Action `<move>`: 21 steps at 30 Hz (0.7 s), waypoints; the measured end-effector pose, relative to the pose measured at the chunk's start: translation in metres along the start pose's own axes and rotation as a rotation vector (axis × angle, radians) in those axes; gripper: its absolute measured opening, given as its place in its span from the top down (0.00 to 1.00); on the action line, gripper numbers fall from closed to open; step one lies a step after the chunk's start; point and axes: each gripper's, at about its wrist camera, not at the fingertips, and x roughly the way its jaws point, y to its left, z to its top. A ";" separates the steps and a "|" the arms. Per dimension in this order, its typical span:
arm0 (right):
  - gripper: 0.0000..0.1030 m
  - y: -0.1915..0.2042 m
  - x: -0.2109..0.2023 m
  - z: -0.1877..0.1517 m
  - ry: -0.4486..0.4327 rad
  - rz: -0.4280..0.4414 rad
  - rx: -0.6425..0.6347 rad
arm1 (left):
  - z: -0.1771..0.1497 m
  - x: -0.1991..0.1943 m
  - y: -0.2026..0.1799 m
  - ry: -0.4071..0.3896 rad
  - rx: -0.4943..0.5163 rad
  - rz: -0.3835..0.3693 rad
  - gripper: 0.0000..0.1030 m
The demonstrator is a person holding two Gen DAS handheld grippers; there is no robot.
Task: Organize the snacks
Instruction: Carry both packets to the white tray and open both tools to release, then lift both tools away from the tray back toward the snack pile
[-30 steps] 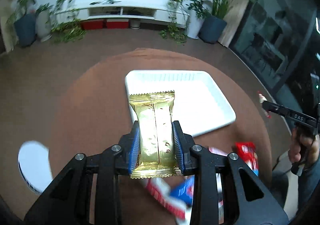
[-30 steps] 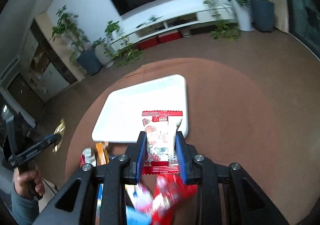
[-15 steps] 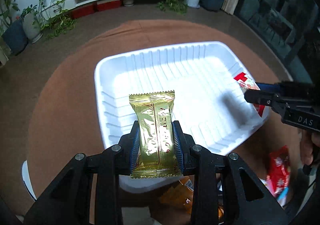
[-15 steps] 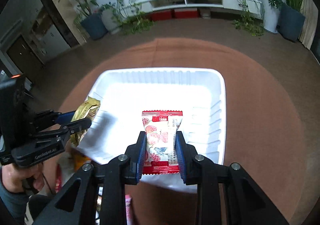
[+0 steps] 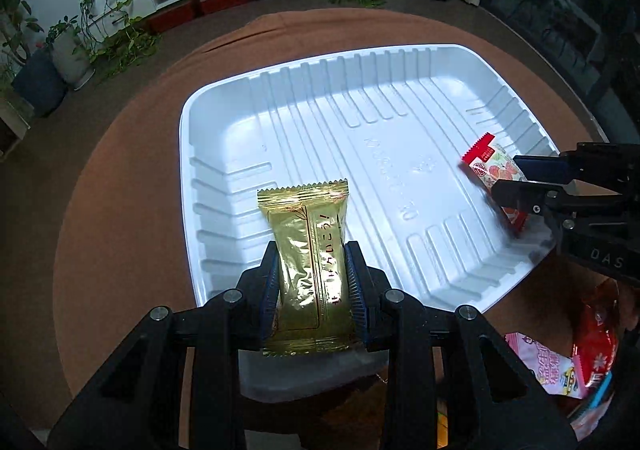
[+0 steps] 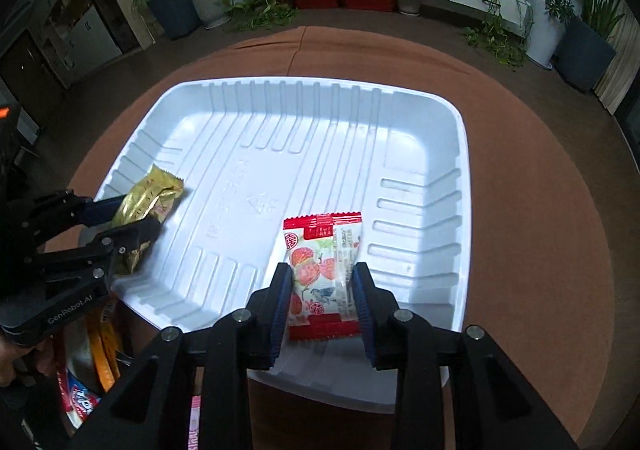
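Note:
A white ribbed tray (image 5: pixel 360 110) (image 6: pixel 280 122) sits on a round brown table. My left gripper (image 5: pixel 312 290) is shut on a gold snack packet (image 5: pixel 308 246) and holds it over the tray's near left part; the packet also shows in the right wrist view (image 6: pixel 148 202). My right gripper (image 6: pixel 322 290) is shut on a red and white strawberry snack packet (image 6: pixel 324 270) over the tray's near right part. In the left wrist view that packet (image 5: pixel 492 166) and the right gripper (image 5: pixel 516 182) are at the tray's right edge.
Several loose snack packets lie on the table near the tray's front edge: pink and red ones (image 5: pixel 580 354) and orange and blue ones (image 6: pixel 92 370). The round brown table (image 6: pixel 540 230) drops off to the floor. Potted plants and a TV shelf stand far behind.
Both grippers have moved forward and down from above the snack pile to over the tray, each still holding its packet. The tray now fills both views.

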 end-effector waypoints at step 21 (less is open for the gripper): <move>0.29 -0.023 -0.088 0.003 -0.210 0.026 0.055 | -0.018 -0.111 -0.018 -0.206 0.103 0.137 0.37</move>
